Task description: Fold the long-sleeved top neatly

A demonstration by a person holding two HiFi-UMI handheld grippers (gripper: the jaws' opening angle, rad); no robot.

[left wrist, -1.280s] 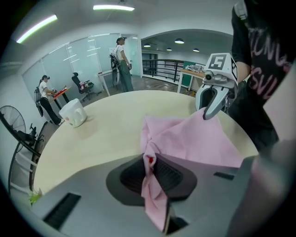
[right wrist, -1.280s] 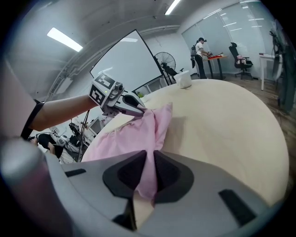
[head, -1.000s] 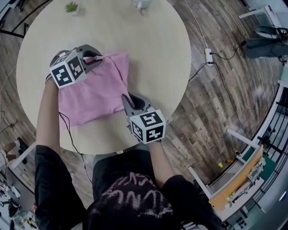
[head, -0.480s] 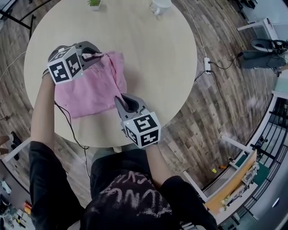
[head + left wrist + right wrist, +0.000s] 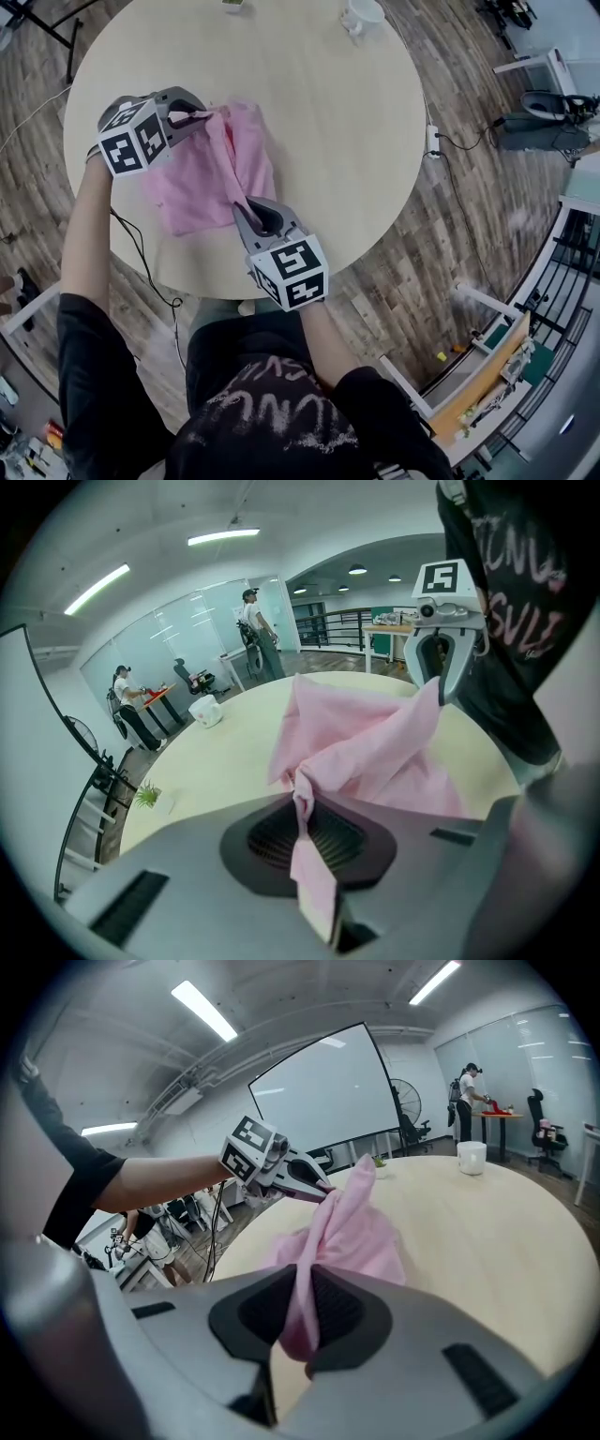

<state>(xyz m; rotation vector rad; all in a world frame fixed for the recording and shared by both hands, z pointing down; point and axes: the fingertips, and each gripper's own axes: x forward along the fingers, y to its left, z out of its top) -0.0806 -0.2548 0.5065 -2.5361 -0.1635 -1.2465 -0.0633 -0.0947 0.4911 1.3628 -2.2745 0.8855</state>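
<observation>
No word or number can be read for certain. The person's black shirt (image 5: 375, 408) bears pale pink lettering (image 5: 267, 410), too warped to make out. The cube (image 5: 134, 141) on the left hand-held gripper (image 5: 206, 115) and the cube (image 5: 291, 272) on the right hand-held gripper (image 5: 246, 204) show only black-and-white square markers.

Long ceiling lamps (image 5: 202, 1009) give bright, even light, so shadows on the table (image 5: 328, 122) are faint. Both gripper views bend strongly and darken at the corners; the head view blurs slightly at its edges.
</observation>
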